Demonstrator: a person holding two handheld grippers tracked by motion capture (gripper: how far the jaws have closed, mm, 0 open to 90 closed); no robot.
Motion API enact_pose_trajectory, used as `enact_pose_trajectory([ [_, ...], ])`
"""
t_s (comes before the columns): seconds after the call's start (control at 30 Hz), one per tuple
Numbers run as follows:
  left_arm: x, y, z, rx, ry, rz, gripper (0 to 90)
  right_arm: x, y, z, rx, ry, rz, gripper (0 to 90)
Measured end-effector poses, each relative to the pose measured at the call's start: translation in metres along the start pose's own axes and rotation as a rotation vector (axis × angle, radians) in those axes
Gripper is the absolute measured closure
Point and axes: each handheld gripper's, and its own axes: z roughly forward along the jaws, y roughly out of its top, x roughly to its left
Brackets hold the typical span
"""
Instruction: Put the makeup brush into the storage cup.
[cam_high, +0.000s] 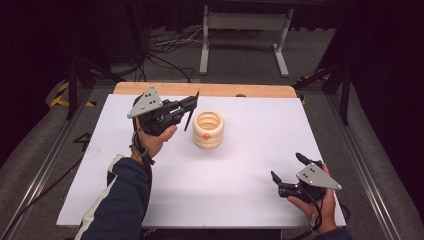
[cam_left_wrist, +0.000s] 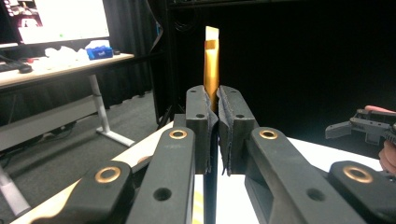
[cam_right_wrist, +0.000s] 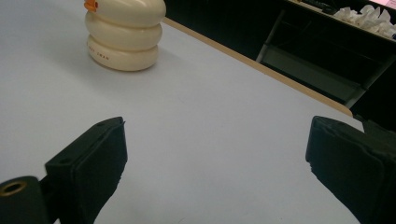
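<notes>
Left gripper (cam_high: 189, 111): you have it clamped on a thin flat stick (cam_left_wrist: 211, 60), just left of the cream ribbed holder (cam_high: 208, 129) and above the table, the stick slanting down toward the holder's open mouth, probably to drop it in.
Holder: near the middle of the white table (cam_high: 240, 195), upright, mouth up.
Right gripper (cam_high: 286, 167): well right of the holder, jaws apart and empty, likely parked clear.

White-topped table (cam_high: 200, 190) with a wooden far edge, cream ribbed holder (cam_high: 208, 130) standing on it near the middle
</notes>
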Motion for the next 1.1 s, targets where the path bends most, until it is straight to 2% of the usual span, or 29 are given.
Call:
enact_pose_trajectory([
  [0.27,0.005,-0.002,0.016,-0.001,-0.008,-0.001,83.5,-0.001,0.000,-0.001,-0.003,-0.005,0.001,6.2],
  [0.3,0.007,-0.004,0.019,-0.008,-0.025,-0.013,83.4,-0.001,0.000,-0.001,-0.004,-0.005,0.003,6.2],
  [0.47,0.013,-0.008,0.031,-0.008,-0.017,-0.021,83.5,-0.001,0.000,-0.001,-0.003,-0.006,0.001,6.3],
  [0.53,0.016,-0.010,0.036,-0.017,-0.034,-0.033,83.4,-0.001,0.000,-0.001,-0.003,-0.006,0.001,6.3],
  [0.57,0.017,-0.010,0.038,-0.012,-0.022,-0.027,83.4,-0.001,0.000,0.000,-0.001,-0.005,0.003,6.3],
  [0.7,0.019,-0.013,0.047,-0.009,-0.025,-0.028,83.4,-0.001,0.000,-0.001,-0.003,-0.005,0.001,6.3],
  [0.87,0.022,-0.018,0.059,-0.006,-0.049,-0.040,83.5,-0.001,0.000,0.000,-0.004,-0.005,0.000,6.4],
  [1.1,0.024,-0.025,0.071,0.008,-0.050,-0.049,83.4,-0.002,0.000,0.000,-0.004,-0.006,0.002,6.4],
])
